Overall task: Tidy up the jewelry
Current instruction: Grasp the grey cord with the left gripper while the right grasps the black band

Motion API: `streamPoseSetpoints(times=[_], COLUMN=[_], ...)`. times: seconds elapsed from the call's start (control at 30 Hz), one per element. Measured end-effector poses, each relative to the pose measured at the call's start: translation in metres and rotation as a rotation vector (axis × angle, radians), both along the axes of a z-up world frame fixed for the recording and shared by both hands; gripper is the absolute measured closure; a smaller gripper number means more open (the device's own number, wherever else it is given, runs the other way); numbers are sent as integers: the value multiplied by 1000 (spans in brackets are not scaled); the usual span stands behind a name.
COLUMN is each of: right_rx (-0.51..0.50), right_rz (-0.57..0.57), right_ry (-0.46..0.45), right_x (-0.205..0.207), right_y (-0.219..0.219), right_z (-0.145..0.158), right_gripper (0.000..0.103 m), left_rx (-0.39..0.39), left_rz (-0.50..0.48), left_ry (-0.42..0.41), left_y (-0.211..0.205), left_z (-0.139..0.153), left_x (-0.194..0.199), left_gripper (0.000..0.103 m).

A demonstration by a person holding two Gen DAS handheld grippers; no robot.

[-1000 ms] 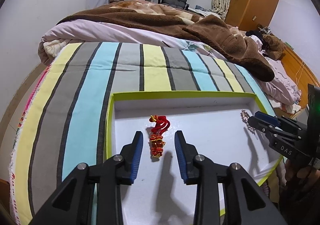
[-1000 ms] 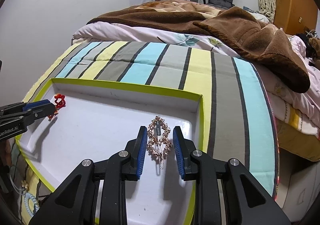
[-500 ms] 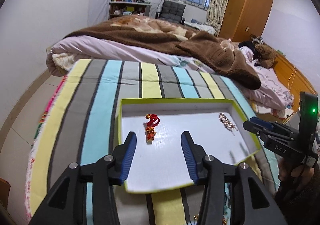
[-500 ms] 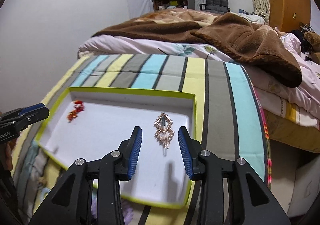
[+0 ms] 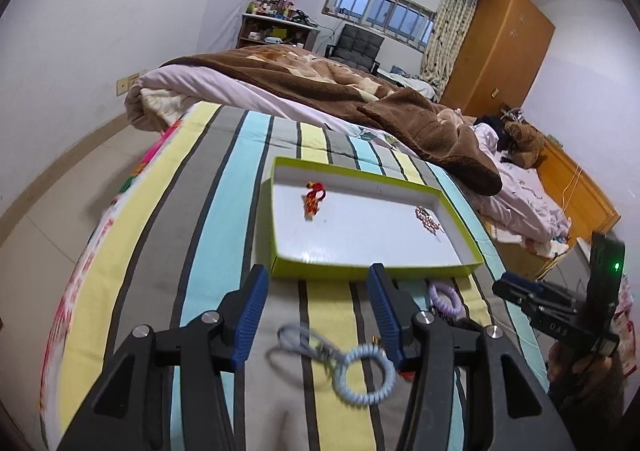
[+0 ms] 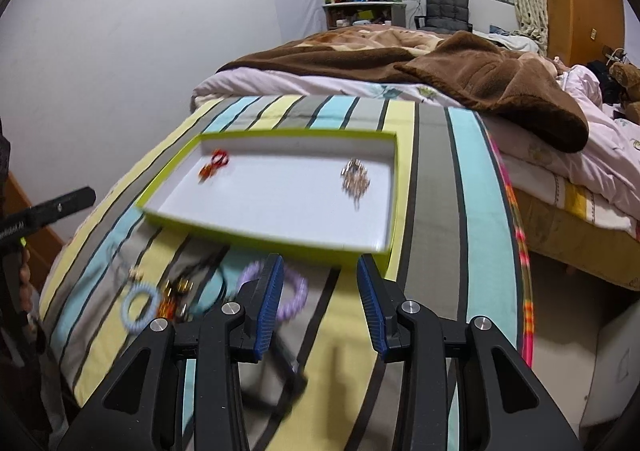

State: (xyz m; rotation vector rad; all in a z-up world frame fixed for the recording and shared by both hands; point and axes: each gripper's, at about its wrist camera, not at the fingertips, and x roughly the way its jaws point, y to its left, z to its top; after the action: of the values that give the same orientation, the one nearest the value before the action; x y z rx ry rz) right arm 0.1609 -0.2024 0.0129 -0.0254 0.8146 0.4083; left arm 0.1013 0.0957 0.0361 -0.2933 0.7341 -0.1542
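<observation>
Two trinkets lie inside the green-rimmed tray (image 5: 276,211): a red knotted charm (image 5: 314,198) and a gilt hairclip (image 6: 355,179); both grippers' jaws have just been opening, empty.

Striped bed cover (image 5: 208,235) carries green-edged tray (image 5: 360,273), hair ties (image 5: 364,375).

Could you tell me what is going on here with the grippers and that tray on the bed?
A person is sorting jewelry into a green-edged tray on the striped bedspread. A red knotted ornament and a gold rhinestone hair clip already lie in it, well apart. Both the left gripper and the right gripper are empty, their jaws having just opened. They hover over the pieces not yet sorted: a blue coil hair tie, a purple coil hair tie and a few small items.
</observation>
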Motion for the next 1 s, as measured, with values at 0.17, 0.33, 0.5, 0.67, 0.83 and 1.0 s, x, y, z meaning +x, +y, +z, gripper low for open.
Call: streamPoseSetpoints(times=[0.17,0.33,0.5,0.67,0.83,1.0], right_rx=[-1,-10,-55,-104,-135,-156], right_rz=[24,58,90,83,58,39], right_ry=[39,71,93,108,82,71], right_x=[-20,-26,-26,-26,-29,-30], right_y=[-4,3,16,23,27,28], right_z=[-15,-28,-37,-45,-45,-46], right_gripper=[64,64,63,63,64,78], left_rx=[-22,-46,-52,-43,-19,-3], left_rz=[42,67,77,68,19,19], left_ry=[14,41,75,111,148,161], left_y=[13,20,23,20,3,-5], left_z=[-12,-24,-36,-49,-60,-64], left_x=[-20,-32,-36,-36,-28,-18], left_gripper=[49,49,49,49,49,48])
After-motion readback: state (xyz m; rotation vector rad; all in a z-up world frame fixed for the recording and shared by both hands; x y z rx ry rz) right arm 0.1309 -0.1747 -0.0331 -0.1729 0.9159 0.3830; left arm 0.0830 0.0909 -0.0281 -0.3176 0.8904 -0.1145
